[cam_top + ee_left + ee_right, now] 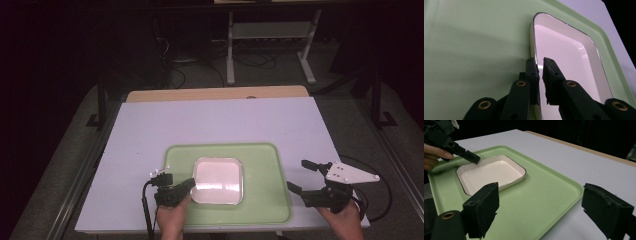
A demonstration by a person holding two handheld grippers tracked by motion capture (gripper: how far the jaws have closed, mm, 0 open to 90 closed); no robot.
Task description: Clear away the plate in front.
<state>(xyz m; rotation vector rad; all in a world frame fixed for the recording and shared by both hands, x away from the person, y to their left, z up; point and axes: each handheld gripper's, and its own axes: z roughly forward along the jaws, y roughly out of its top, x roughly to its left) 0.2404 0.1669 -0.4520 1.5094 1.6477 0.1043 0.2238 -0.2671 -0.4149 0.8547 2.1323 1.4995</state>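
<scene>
A shallow white enamel dish [218, 180] with a thin dark rim sits inside a pale green tray [260, 200], nearer the tray's left half and toward its front edge. The dish is square with rounded corners and holds nothing. No brand, label or writing can be read on the dish or on the tray.

The left gripper [540, 70] is at the dish's front-left rim. In the left gripper view its two black jaws straddle that rim, one outside the wall and one inside, drawn close on it with a narrow gap still visible between pad and rim; whether they press the rim firmly cannot be told. The person's left hand [172, 216] holds this gripper over the tray's front edge.

The right gripper [299, 176] is off the tray, just beyond its right edge, above the white table top [210, 122]. Its jaws stand wide apart and hold nothing. A grey three-cornered plate [350, 173] lies on top of it.
</scene>
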